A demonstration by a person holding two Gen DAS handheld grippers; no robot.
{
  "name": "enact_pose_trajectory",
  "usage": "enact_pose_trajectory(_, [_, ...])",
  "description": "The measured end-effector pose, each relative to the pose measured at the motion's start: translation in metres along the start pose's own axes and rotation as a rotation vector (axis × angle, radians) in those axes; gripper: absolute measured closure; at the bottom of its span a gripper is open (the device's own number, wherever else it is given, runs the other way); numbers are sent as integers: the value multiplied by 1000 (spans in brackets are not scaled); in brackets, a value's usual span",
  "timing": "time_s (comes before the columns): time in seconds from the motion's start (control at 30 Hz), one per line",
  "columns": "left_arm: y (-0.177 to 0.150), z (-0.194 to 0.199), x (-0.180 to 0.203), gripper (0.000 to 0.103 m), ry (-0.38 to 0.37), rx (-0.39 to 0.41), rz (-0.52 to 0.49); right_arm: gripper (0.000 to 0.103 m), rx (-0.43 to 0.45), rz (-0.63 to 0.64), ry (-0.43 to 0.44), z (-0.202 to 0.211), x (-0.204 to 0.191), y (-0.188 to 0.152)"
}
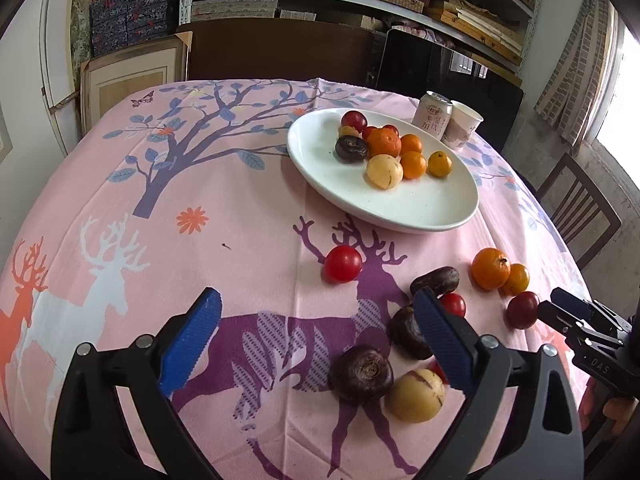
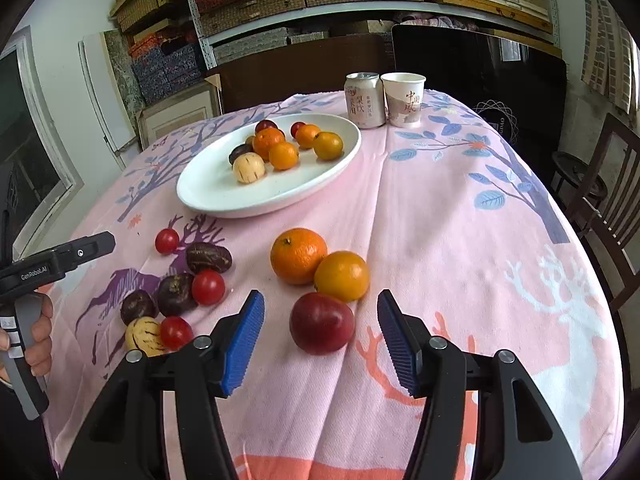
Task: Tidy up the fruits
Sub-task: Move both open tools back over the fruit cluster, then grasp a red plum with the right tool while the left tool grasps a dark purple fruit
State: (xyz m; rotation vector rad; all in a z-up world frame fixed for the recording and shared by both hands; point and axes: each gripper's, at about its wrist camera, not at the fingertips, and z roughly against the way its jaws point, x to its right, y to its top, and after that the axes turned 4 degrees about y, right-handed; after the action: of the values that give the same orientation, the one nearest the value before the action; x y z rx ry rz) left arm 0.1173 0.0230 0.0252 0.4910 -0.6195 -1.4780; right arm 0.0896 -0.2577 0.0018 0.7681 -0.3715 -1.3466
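Both the left gripper [image 1: 318, 338] and right gripper [image 2: 320, 338] hover wide-fingered and hold nothing, a dark red plum [image 2: 322, 323] between the right fingers [image 2: 244, 340], near the desk's near edge.

A white plate [image 2: 208, 196] sits on the tablecloth [image 2: 440, 220], with a heap of fruit [image 2: 280, 146] on its far half. Behind the plate to the right stand a drink can [image 2: 364, 100] and, touching it, a paper cup [image 2: 404, 100]. In front of the plate lie two touching oranges [image 2: 298, 256], a plum [image 2: 322, 323] nearer, and left of these a cluster of tomatoes and dark fruits [image 2: 192, 280].
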Motion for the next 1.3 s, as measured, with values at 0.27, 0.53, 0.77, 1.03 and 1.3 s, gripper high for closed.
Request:
enact_pose_trajectory(0.27, [-20, 4, -4, 7, 7, -24, -24, 43, -75, -2, -23, -32, -2, -6])
enact_pose_trajectory(0.53, [-36, 3, 1, 7, 16, -49, -80, 63, -46, -70, 20, -36, 11, -4])
enact_pose_trajectory(0.77, [-46, -5, 14, 7, 29, -76, -147, 63, -39, -88, 91, -27, 12, -13])
enact_pose_trajectory(1.03, [-55, -9, 13, 14, 42, -81, -205, 63, -43, -76, 129, -24, 6, -17])
enact_pose_trajectory(1.3, [-45, -26, 32, 36, 16, -64, -276, 63, -46, -58, 138, -23, 1, -18])
